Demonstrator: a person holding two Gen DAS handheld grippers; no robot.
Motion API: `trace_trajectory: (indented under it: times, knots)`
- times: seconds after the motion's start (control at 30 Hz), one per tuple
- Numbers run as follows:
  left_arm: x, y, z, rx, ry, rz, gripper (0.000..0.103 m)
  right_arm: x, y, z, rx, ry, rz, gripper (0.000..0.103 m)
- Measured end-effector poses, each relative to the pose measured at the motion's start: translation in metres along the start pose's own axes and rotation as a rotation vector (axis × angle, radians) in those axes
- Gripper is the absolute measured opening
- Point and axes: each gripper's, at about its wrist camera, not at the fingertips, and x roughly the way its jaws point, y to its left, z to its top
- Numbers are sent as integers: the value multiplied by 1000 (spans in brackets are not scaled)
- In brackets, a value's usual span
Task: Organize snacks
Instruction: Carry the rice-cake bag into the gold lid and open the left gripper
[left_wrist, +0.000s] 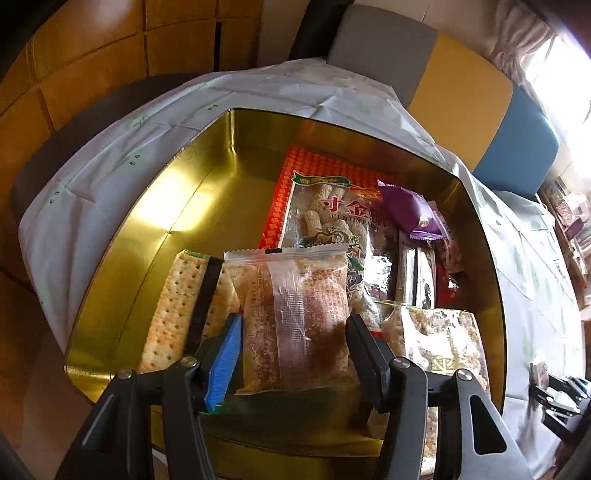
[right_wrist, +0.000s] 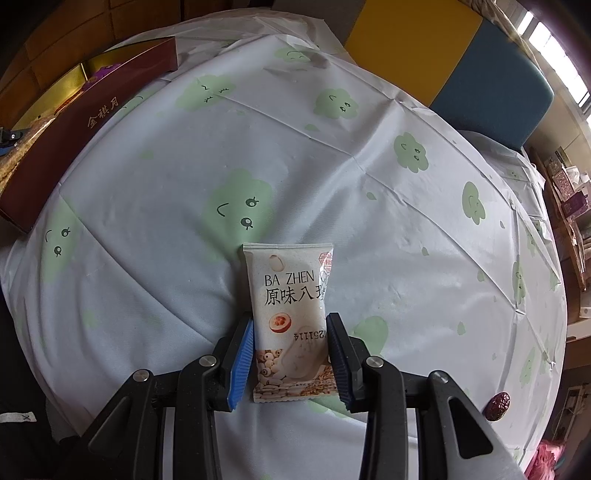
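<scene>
The left tongs, clamped on a clear biscuit pack, hold it low inside the gold tin for placing, so release comes next, while the right tongs grip a white pack over the table, awaiting its turn.

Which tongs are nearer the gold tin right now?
Left. The left tongs hold a clear snack packet over the gold tin. The right tongs grip a white Ba Zhen packet above the tablecloth, off to the tin's side.
</scene>
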Motion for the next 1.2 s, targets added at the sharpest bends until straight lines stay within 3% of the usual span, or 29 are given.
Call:
trace_trajectory:
  times: [0.23, 0.43, 0.5, 0.63, 0.8, 0.93, 1.03, 1.13, 1.2]
  knots:
    - [-26, -9, -4, 29, -99, 58, 58, -1, 2, 0, -3, -1, -6, 39]
    - [-56, -11, -7, 78, -128, -53, 51, -1, 2, 0, -3, -1, -10, 39]
    - [-68, -15, -11, 156, -126, -140, 49, -1, 2, 0, -3, -1, -11, 39]
    - [-92, -25, -30, 336, -144, -236, 49, -1, 2, 0, -4, 0, -10, 39]
    - [-91, -50, -56, 532, -111, -242, 49, -1, 2, 1, -5, 0, -12, 39]
    - [-69, -60, -59, 523, -68, -189, 49, -1, 3, 1, -4, -1, -15, 39]
    - [-62, -61, -56, 486, -55, -196, 49, 0, 3, 1, -8, -1, -17, 39]
    - [-46, -64, -53, 476, -30, -132, 43, -1, 4, 1, -9, -1, -20, 39]
    - [-40, -62, -51, 437, -20, -151, 43, -1, 4, 1, -10, -1, -23, 39]
